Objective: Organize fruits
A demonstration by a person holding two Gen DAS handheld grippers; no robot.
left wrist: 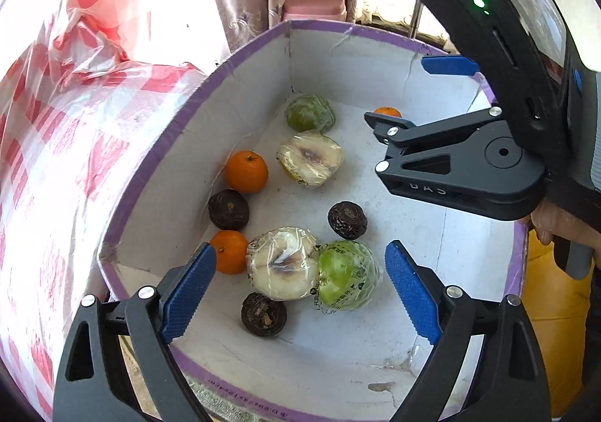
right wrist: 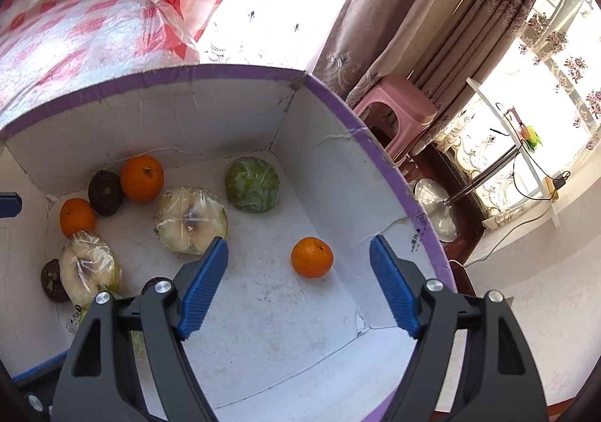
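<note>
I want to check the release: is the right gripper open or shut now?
Open. The right gripper has its blue pads apart, nothing between them; the orange lies free below.

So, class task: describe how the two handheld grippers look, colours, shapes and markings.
Each gripper, left gripper and right gripper, has black triangular arms with silver rivets and ribbed blue pads. The right gripper's black housing shows a green light.
</note>
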